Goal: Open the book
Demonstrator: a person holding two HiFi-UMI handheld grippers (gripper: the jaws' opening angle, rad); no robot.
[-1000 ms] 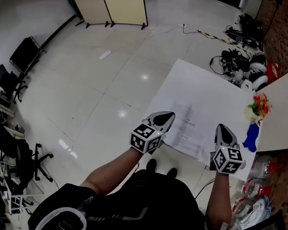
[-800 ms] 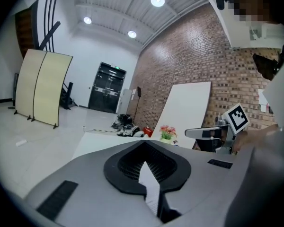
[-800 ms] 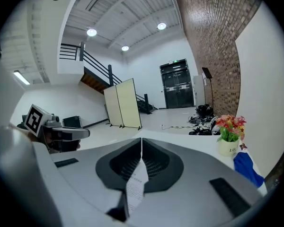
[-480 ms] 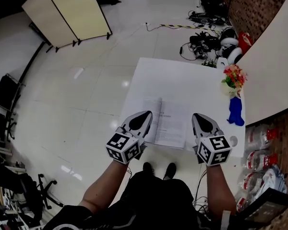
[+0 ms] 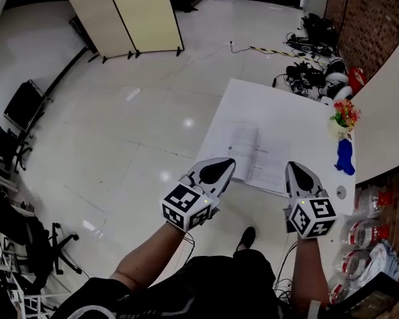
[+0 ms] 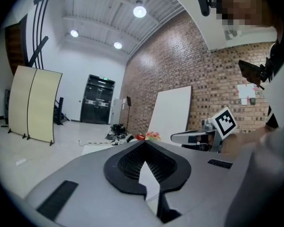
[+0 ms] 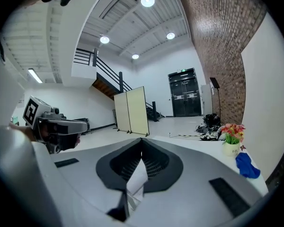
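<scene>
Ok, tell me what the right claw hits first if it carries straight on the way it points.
Most likely the open book, at its right page, or the bare table beside it: the shut right claw tilts slightly down by the near edge. Depth is unclear.

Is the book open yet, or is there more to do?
Done: the book lies open on the white table, with printed pages showing. In hand: nothing. The left tool and right tool are both shut and empty, near the table's near edge. Left: probably nothing.
</scene>
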